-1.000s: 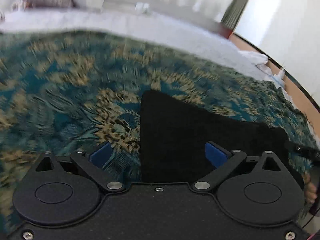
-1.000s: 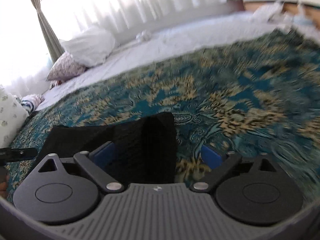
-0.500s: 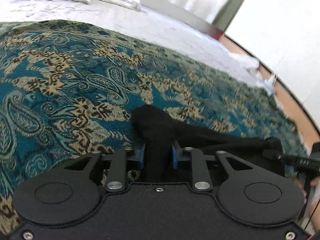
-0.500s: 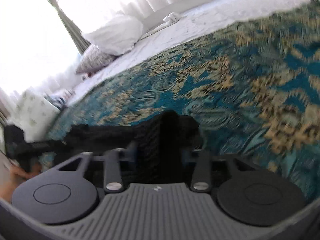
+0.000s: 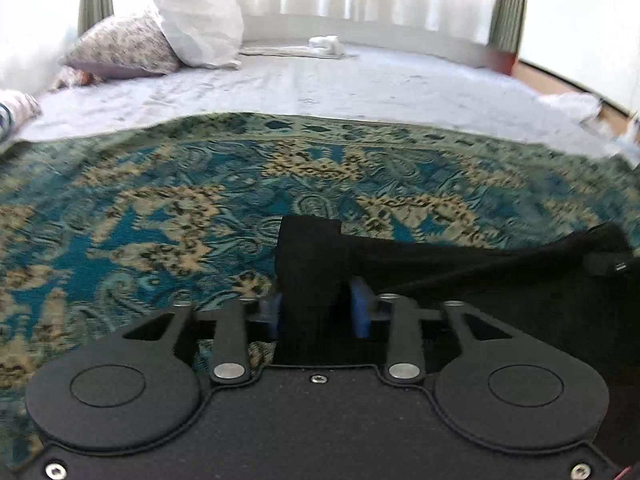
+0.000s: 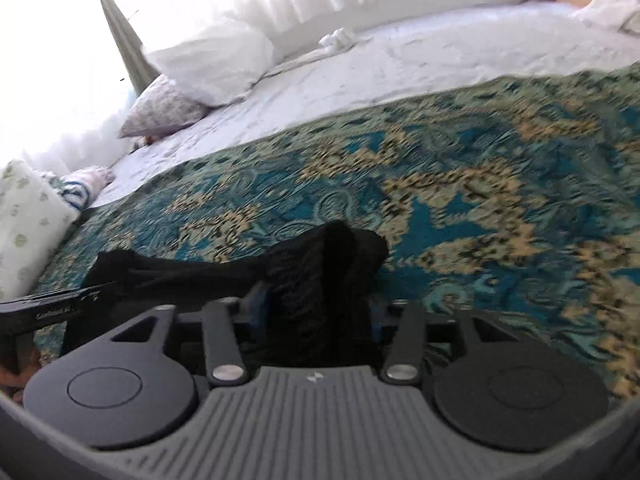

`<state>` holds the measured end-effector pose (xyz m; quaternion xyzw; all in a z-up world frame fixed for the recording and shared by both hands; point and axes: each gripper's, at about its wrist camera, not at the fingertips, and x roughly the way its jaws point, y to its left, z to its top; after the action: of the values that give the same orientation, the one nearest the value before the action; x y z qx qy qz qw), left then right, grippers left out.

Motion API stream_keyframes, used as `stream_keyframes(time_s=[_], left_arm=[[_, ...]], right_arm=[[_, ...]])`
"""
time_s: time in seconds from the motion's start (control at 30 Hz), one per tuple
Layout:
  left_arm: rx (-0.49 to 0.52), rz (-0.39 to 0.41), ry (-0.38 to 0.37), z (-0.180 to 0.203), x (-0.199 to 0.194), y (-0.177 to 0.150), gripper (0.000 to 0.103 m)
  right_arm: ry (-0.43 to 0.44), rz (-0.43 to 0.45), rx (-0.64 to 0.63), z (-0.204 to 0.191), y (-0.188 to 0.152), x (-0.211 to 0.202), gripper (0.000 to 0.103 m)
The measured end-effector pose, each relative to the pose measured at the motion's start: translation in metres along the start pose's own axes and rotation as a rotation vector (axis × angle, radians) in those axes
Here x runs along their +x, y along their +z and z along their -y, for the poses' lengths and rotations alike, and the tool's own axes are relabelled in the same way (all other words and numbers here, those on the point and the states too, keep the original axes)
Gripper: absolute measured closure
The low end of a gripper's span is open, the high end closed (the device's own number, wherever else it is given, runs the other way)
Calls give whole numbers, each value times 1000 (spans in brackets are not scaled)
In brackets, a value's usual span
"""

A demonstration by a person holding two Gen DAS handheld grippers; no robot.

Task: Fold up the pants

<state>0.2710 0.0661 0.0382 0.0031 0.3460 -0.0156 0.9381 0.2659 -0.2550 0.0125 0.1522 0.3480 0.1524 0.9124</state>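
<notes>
The black pants [image 5: 460, 276] hang stretched between my two grippers above a teal and gold patterned bedspread [image 5: 160, 208]. My left gripper [image 5: 316, 312] is shut on one bunched corner of the pants, which sticks up between its blue pads. My right gripper [image 6: 316, 312] is shut on the other bunched corner of the pants [image 6: 332, 272]. In the right wrist view the cloth runs left to the other gripper [image 6: 52, 308]. In the left wrist view it runs right to the other gripper [image 5: 608, 266].
Beyond the bedspread [image 6: 480, 184] lies a white sheet [image 5: 360, 84] with a white pillow [image 5: 196, 28], a floral pillow [image 5: 124, 48] and a small rolled white cloth [image 5: 326, 44]. Curtains and a bright window stand behind. A patterned cushion [image 6: 28, 220] sits at the left.
Both grippers went from open over the flat pants to shut on its corners. They have since lifted the cloth off the bedspread, and both views now tilt up toward the window.
</notes>
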Motion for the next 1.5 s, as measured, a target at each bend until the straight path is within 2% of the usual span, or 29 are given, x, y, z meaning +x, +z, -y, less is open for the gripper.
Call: stream_keyframes(time_s=[0.1,0.17,0.23,0.3,0.37,0.43,0.53,0.67,0.83,0.93,1.03,1.5], left_arm=[[30,15,52,5,-20,-5,44],[26,27,55,8,-41,-10,38],[15,38,57,12,-67,-20,25],[-13,47,52,14,-92,-32,16],[-30,53,26,21,-118,-51,14],[-40,52,22,29,-140,-72,6],[-58,33,20,39,-162,-103,6],[-99,-11,-12,45,-169,-137,6],[-33,5,38,60,-167,-160,3],[-4,19,54,65,-166,-164,0],[-21,17,48,64,-165,-165,0],[-3,38,50,64,-157,-165,0]], right_arm=[[-92,72,-59,-13,-9,-33,31],[-187,129,-113,-29,-23,-61,31],[-234,171,-146,-45,-41,-86,27],[-235,203,-149,-61,-65,-108,24],[-226,206,-140,-73,-89,-122,22],[-224,202,-133,-83,-113,-134,21],[-256,194,-143,-97,-145,-145,19],[-269,182,-181,-106,-168,-148,13],[-305,149,-198,-108,-181,-137,11],[-328,152,-264,-115,-191,-130,4],[-334,142,-292,-120,-195,-127,0],[-329,140,-294,-120,-200,-124,0]])
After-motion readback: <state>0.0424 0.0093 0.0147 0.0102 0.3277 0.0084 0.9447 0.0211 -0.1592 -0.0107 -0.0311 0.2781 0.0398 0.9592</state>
